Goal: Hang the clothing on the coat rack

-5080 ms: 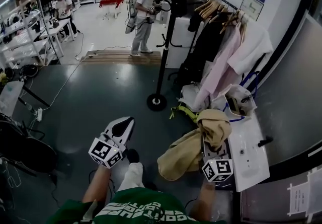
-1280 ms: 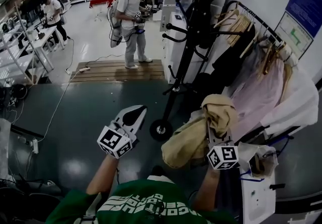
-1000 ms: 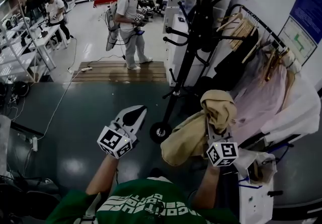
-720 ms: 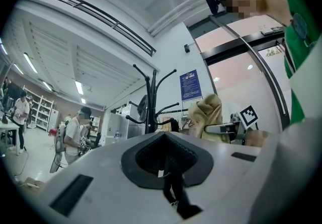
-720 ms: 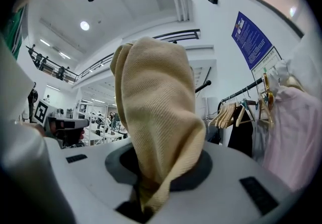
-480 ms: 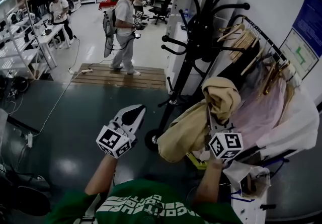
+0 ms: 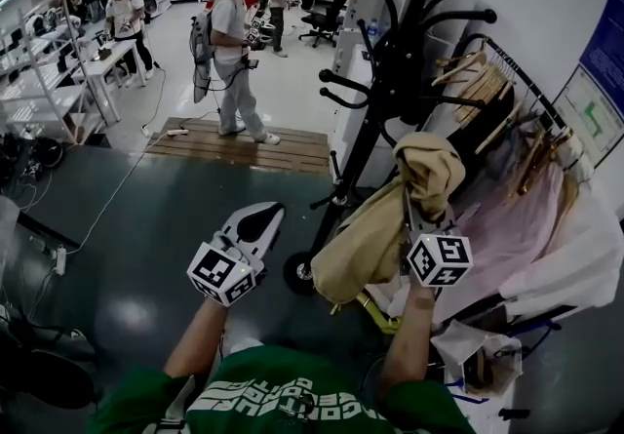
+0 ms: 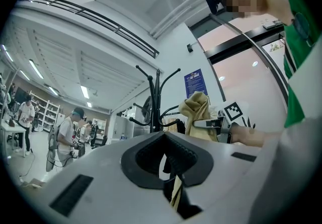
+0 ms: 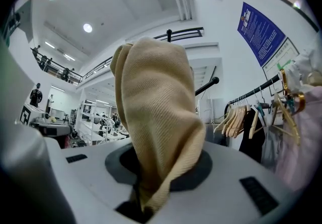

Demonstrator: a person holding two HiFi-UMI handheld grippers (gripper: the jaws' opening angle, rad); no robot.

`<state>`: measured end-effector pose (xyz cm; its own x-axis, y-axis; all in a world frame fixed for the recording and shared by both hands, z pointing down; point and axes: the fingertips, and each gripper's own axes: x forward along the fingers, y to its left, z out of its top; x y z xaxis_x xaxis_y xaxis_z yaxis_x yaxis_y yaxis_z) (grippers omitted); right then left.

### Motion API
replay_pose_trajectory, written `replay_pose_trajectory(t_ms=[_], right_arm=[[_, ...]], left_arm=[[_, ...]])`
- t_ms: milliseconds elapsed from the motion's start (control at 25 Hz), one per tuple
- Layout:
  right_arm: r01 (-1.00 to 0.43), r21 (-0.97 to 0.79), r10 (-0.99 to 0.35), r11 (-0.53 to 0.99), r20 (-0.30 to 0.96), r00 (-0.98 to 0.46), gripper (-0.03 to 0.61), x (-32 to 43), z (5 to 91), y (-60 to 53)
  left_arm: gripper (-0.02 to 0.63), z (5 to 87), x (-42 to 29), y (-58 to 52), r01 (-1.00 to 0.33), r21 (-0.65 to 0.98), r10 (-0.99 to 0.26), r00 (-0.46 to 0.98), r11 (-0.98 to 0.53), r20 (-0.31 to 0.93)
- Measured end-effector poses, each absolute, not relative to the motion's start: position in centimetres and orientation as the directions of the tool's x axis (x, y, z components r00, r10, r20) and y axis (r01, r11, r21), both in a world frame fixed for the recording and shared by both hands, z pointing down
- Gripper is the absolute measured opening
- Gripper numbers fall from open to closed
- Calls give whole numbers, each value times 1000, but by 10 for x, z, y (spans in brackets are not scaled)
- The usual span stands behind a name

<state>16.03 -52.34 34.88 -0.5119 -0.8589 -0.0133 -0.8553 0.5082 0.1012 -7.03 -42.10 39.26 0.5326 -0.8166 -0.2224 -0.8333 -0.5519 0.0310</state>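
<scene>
Since half a second ago my right gripper has lifted with the tan garment and closed in on the black coat rack; the cloth's bunched top now lies against the rack's pole right of centre in the head view. The left gripper has barely shifted, lower centre-left.

In the right gripper view the jaws are clamped on the garment: the ribbed cloth rises from between the dark pads and fills the middle of the frame. The head view adds what that one hides, the bulk sagging down and to the left of the gripper, none of it on a hook yet. The left gripper view shows its own jaws standing a narrow slit apart with nothing in them, and beyond them the rack's curved arms with the garment just to their right.

Below is a dark grey floor, with a wooden platform at the frame's middle and a standing person above it. On the right a rail of wooden hangers carries pale clothes against a white wall with a blue poster.

The garment is tan, finely ribbed, folded thick and rounded at the top
</scene>
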Motion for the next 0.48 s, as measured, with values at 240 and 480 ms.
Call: replay_pose_trajectory(t_ms=[240, 480], right_arm=[[-848, 68, -850, 526, 12, -527, 103, 154, 364, -546], [-836, 33, -837, 547, 23, -547, 103, 146, 375, -560]], left_arm=[[3, 396, -81, -420, -852, 36, -836, 504, -523, -215], [5, 404, -86, -421, -864, 46, -853, 484, -501, -197]])
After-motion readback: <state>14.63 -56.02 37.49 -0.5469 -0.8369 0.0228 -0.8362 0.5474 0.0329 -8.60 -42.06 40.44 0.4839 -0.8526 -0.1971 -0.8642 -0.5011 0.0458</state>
